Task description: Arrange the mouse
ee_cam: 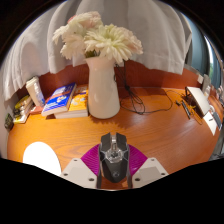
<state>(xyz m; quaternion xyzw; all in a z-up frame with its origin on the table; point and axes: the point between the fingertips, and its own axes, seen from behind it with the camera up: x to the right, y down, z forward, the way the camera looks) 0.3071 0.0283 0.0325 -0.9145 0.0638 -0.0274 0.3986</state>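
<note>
Mouse sits between my fingers, long axis running straight ahead; jaws look closed on its sides.

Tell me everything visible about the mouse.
The dark grey, glossy plastic computer mouse lies flat between the gripper fingers, lengthwise along them, on a round purple mat on the wooden desk. A scroll wheel sits along its centre line. Whether the pads press its sides cannot be told. No cable shows.
</note>
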